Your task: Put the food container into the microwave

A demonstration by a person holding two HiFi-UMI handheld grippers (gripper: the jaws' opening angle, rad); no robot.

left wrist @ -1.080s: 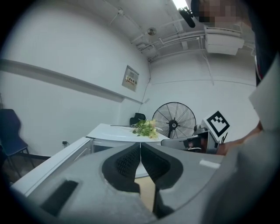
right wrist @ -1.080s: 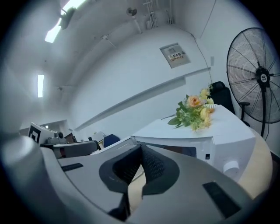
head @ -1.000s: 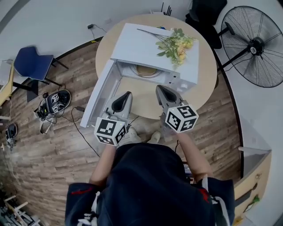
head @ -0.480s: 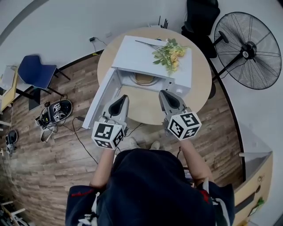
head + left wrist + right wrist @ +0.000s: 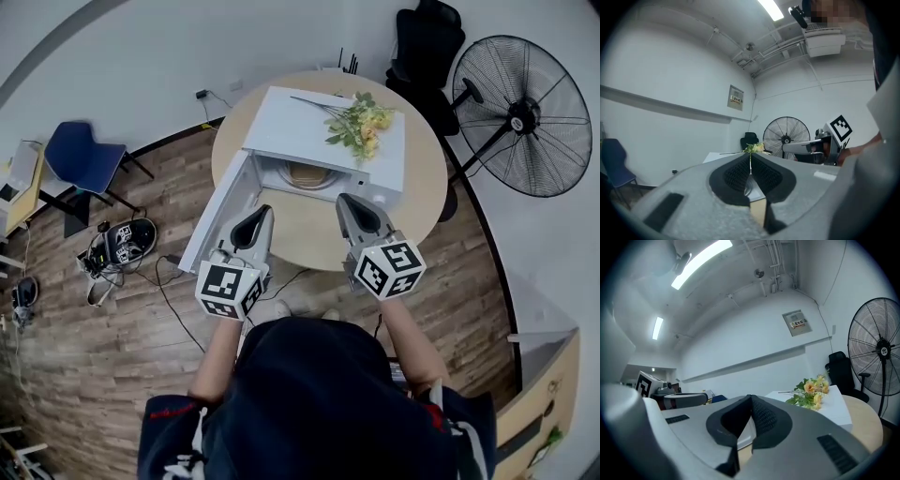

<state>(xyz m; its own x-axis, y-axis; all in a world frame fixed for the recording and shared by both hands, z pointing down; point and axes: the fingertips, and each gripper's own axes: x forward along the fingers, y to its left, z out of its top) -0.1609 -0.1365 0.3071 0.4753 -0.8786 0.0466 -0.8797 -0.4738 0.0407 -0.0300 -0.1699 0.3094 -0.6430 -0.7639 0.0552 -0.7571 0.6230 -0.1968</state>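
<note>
Over the last second the left claw (image 5: 264, 212) and right claw (image 5: 344, 200) had lifted slightly in front of the microwave (image 5: 319, 117) on the round tabletop (image 5: 422, 178), each pinched fully shut on nothing. The food container (image 5: 305, 173), a round tan shape, appeared to sit inside the cavity. The placing therefore looked done, with the door (image 5: 217, 220) still swung wide.

Round wooden table (image 5: 427, 178); white microwave (image 5: 300, 122) on it, door open
</note>
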